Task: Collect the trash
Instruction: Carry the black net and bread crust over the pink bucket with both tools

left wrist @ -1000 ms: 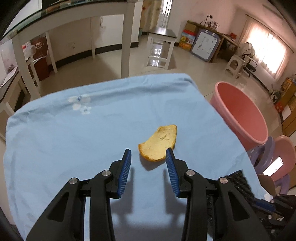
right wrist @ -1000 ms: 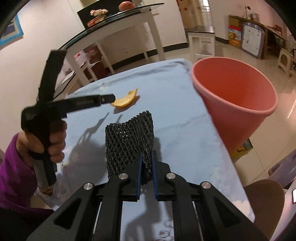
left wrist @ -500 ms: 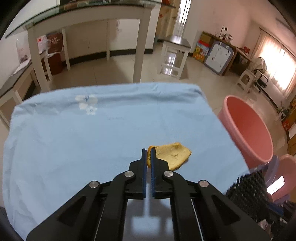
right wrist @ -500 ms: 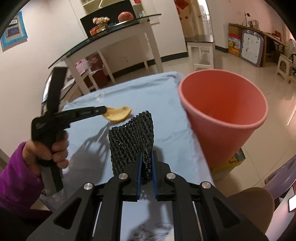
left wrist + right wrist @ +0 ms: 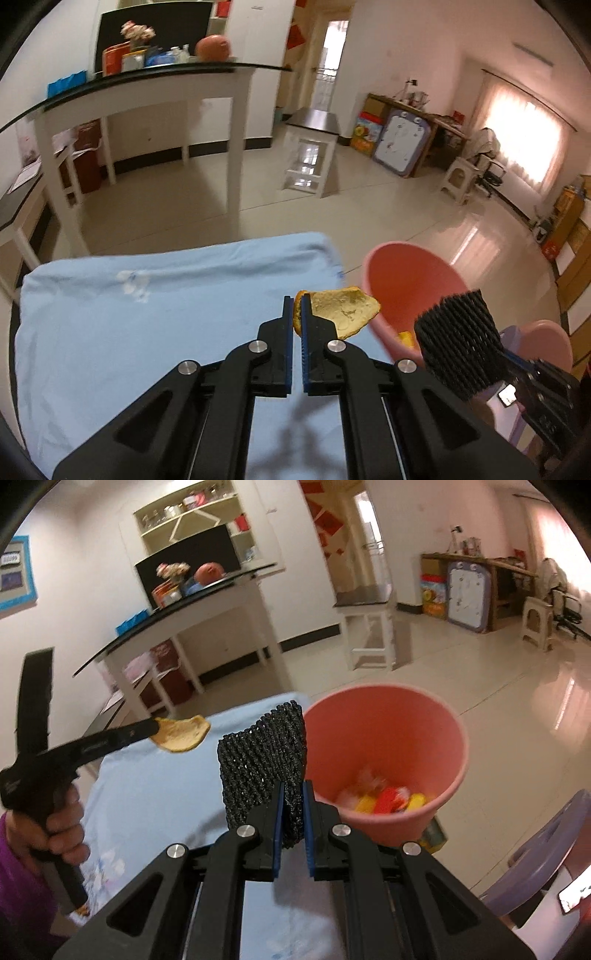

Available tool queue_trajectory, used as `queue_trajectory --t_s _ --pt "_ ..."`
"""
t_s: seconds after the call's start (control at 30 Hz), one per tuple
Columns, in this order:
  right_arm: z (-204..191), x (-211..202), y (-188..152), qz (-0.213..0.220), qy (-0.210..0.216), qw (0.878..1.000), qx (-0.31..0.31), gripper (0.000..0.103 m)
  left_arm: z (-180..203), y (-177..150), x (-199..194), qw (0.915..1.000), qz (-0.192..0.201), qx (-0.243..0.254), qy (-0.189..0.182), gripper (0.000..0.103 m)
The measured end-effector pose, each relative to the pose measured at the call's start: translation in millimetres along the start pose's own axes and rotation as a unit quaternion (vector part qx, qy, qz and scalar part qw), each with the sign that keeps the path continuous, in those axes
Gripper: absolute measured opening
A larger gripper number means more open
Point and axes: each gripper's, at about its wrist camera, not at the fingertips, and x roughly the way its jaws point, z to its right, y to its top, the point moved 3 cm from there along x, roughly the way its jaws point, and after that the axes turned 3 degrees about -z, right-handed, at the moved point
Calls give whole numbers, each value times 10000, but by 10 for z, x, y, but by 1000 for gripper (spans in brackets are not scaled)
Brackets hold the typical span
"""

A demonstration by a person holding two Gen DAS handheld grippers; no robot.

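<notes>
My left gripper point(image 5: 297, 308) is shut on a yellow fruit peel point(image 5: 341, 310) and holds it up in the air above the right edge of the blue-clothed table point(image 5: 147, 325), beside the pink bin point(image 5: 402, 291). My right gripper point(image 5: 291, 801) is shut on a black foam net sleeve point(image 5: 264, 762) and holds it up just left of the pink bin point(image 5: 384, 731), which has colourful trash inside. The left gripper with the peel point(image 5: 183, 733) also shows in the right wrist view, and the sleeve point(image 5: 458, 343) in the left wrist view.
A glass-topped white table point(image 5: 147, 88) stands behind, with a small white stool point(image 5: 310, 155) on the shiny floor. Purple and pink stools point(image 5: 535, 347) are at the right below the bin. A purple stool point(image 5: 546, 853) is close on my right.
My left gripper closed on the peel and lifted it off the table toward the bin. My right gripper rose and moved nearer the bin with the sleeve.
</notes>
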Motion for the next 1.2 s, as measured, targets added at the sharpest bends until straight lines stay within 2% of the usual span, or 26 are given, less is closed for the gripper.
queue_trajectory --t_s 0.17,0.47,0.83,1.2 --pt "246 -42 214 253 -375 9989 107 9 299 98 120 9997 -7 65 -248 3" --pt "630 190 417 290 -1051 9940 87 9 761 114 495 9975 -265 291 -590 3" --pt "829 581 508 126 -1375 9904 88 9 1052 91 901 9952 -482 490 -693 3" --pt "913 835 467 -86 -1436 9896 99 9 1180 93 1173 9950 -530 604 -591 3"
